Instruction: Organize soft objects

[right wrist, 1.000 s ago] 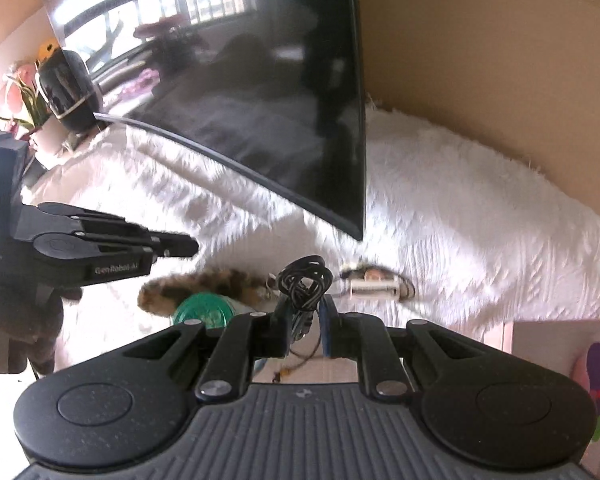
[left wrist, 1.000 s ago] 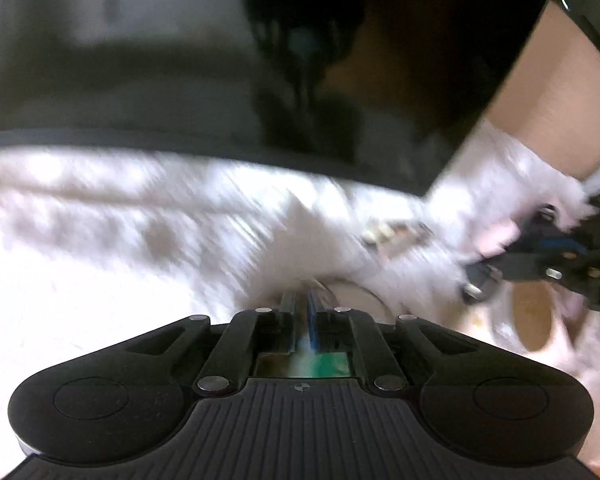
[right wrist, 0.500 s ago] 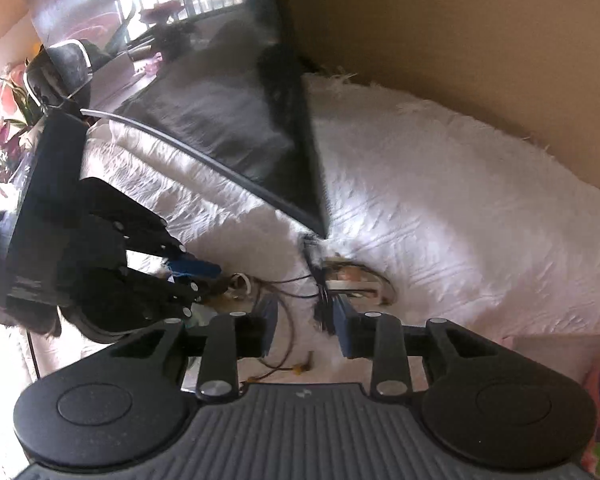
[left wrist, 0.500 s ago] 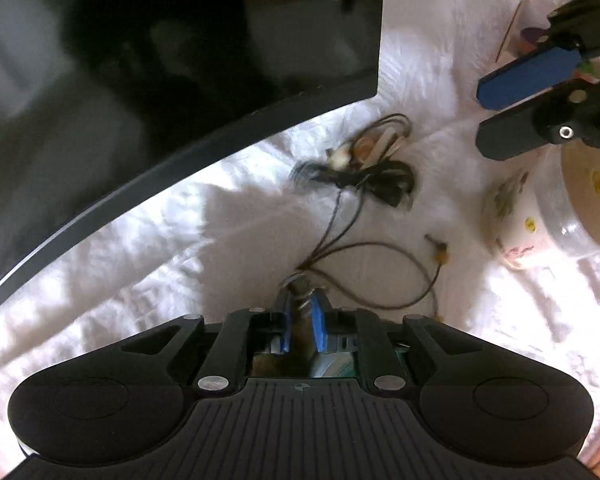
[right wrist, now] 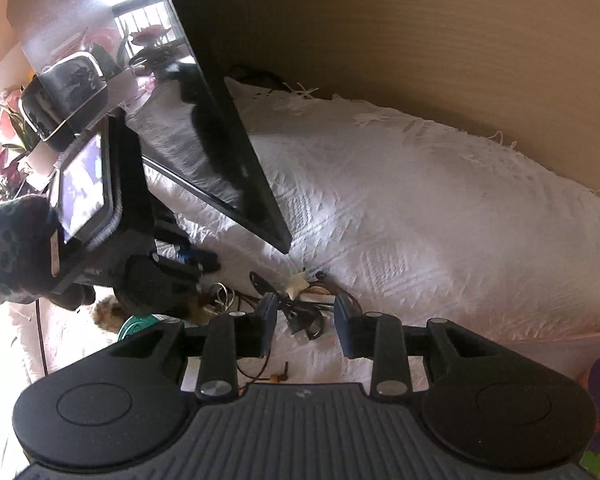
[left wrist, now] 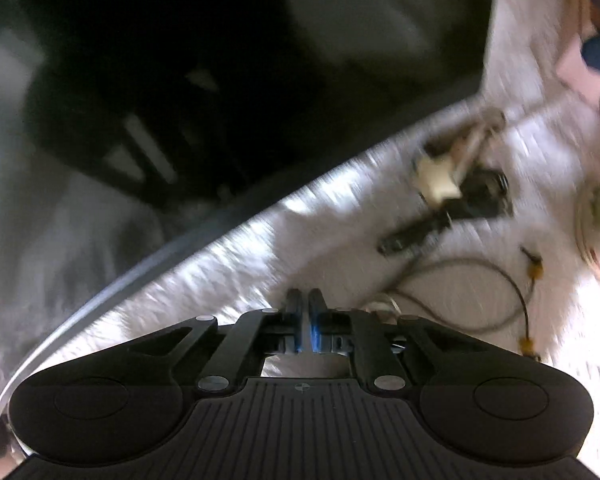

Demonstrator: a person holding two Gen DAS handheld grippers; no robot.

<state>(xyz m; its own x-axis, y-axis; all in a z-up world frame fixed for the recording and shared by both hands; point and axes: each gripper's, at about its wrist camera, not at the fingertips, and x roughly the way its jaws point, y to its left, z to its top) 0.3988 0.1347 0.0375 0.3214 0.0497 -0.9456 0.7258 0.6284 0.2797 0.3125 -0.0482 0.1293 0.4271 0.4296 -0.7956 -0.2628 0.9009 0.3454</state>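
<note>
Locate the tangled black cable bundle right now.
In the right wrist view, the black cable bundle lies on the white cloth, between the open right hand-held gripper fingers, below the monitor corner.

The cable bundle [right wrist: 300,304] lay on the bedspread [right wrist: 420,240], just before the monitor's [right wrist: 228,152] corner; a lid [right wrist: 134,326] lay to its left.

A dark monitor [right wrist: 220,128] stands on the white cloth [right wrist: 420,208].

tan wall [right wrist: 440,40], white textured cloth [right wrist: 420,208], dark screen [right wrist: 220,152], probably sunlit.
</note>
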